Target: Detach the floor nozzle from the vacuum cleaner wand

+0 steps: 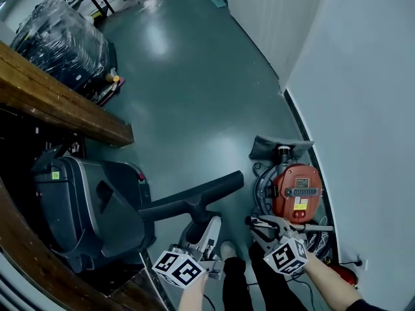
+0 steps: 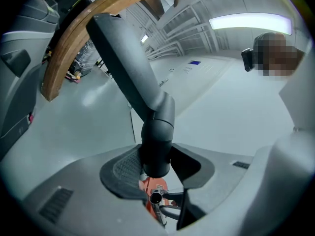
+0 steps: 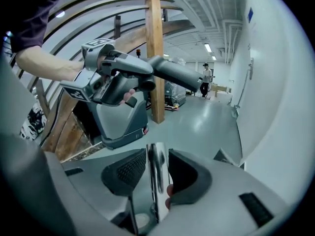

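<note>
Left gripper view puts my left gripper (image 2: 156,167) square on the floor nozzle (image 2: 157,132): the fingers (image 2: 123,170) are closed tight on its round neck, one dark pad on each side. From the fingers the nozzle's long dark bar runs up and to the left. Just below the fingers I see the open end of the chrome wand (image 2: 156,198), apart from the neck, with the red vacuum cleaner (image 2: 146,186) behind it.

In the right gripper view my right gripper (image 3: 156,173) is clamped on the wand. The shiny tube stands upright between the two pads with no gap on either side. Beyond those fingers, up and to the left, the left gripper holds the nozzle in the air, clear of the wand.

From the head view, both grippers sit low. The nozzle bar reaches out ahead of the left fingers, above the grey-green floor (image 1: 194,76). The vacuum cleaner rests on the floor just ahead of the right fingers, beside the white wall (image 1: 363,76). A big grey machine (image 1: 78,206) stands to the left of the left fingers, below a wooden beam (image 1: 58,102).
</note>
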The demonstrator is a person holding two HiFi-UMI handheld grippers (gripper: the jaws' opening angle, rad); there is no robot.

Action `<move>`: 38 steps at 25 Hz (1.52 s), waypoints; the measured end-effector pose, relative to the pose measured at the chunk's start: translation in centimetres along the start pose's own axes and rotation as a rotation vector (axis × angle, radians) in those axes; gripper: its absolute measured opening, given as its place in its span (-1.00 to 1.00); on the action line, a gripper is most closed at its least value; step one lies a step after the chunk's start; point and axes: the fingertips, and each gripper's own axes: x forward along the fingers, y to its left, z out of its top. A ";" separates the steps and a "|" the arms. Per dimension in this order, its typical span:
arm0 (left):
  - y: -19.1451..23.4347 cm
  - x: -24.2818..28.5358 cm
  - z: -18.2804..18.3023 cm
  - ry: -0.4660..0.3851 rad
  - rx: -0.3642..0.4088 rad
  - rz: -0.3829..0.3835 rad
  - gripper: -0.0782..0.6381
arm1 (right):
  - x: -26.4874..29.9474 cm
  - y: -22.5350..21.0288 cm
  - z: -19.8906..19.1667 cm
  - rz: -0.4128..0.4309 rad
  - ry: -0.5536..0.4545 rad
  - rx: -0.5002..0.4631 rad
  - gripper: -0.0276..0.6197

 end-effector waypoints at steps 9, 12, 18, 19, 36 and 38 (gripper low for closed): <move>-7.5 -3.2 6.2 -0.032 0.223 0.001 -0.30 | -6.5 -0.9 10.0 -0.056 -0.189 0.097 -0.55; -11.0 -5.0 8.7 -0.047 0.324 -0.002 -0.30 | -9.9 -1.2 14.1 -0.106 -0.236 0.067 -0.66; -18.0 -8.1 13.4 -0.099 0.494 -0.034 -0.30 | -16.4 -2.0 21.5 -0.174 -0.402 0.134 -0.79; -19.0 -8.7 13.8 -0.105 0.505 -0.041 -0.30 | -17.4 -2.0 22.4 -0.178 -0.427 0.162 -0.80; -31.8 -13.7 18.8 -0.237 0.704 -0.152 -0.30 | -33.3 -1.6 33.7 -0.233 -0.843 0.352 -0.86; -32.8 -14.0 19.3 -0.250 0.731 -0.160 -0.30 | -34.1 -1.7 34.8 -0.236 -0.869 0.341 -0.86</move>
